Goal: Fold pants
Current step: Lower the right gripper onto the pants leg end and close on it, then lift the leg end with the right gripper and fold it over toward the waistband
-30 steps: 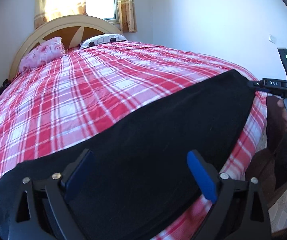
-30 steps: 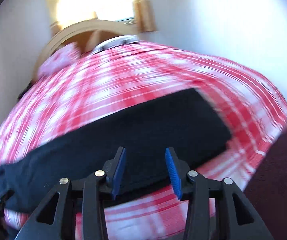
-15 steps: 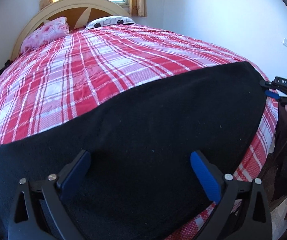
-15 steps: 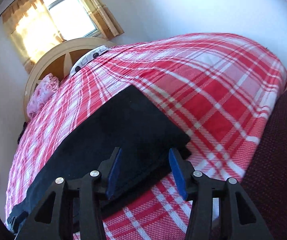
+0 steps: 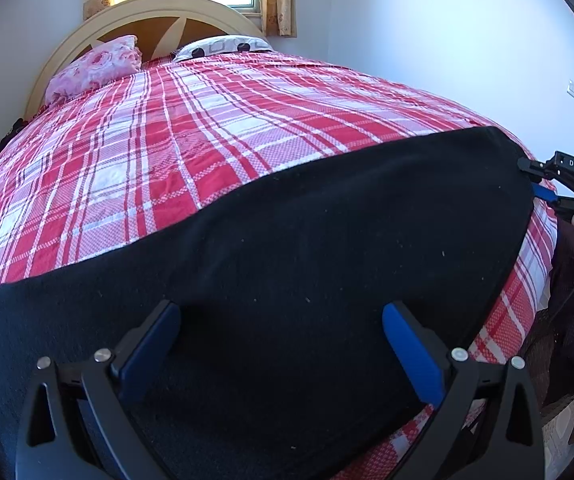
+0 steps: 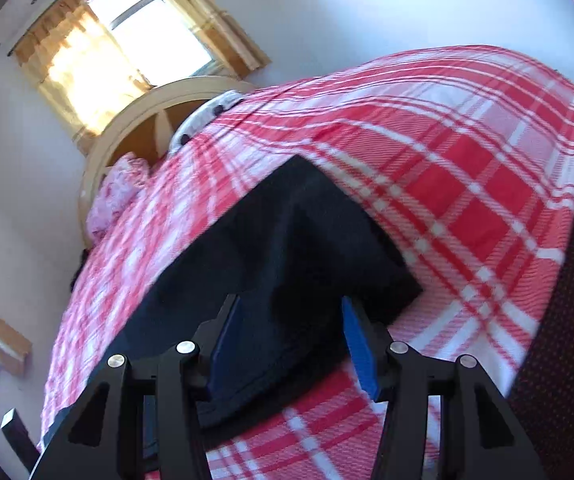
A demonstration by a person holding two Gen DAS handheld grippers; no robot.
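Black pants [image 5: 307,248] lie flat across the near end of a bed with a red and white plaid cover [image 5: 191,136]. My left gripper [image 5: 281,320] is open, its blue pads low over the pants' near edge. In the right wrist view the pants [image 6: 287,240] show their square end. My right gripper [image 6: 291,312] is open with its fingers astride the pants' near edge by that end. The right gripper also shows in the left wrist view [image 5: 543,184] at the far right end of the pants.
A pink pillow [image 5: 95,68] and a white patterned pillow [image 5: 223,46] lie by the curved headboard [image 5: 159,12] under a curtained window. A white wall runs along the bed's right side. A dark maroon surface [image 6: 559,320] lies beyond the bed's right edge.
The right gripper has tilted and moved in over the pants' end, which now sits between its fingers. The left gripper has come lower and closer over the pants.
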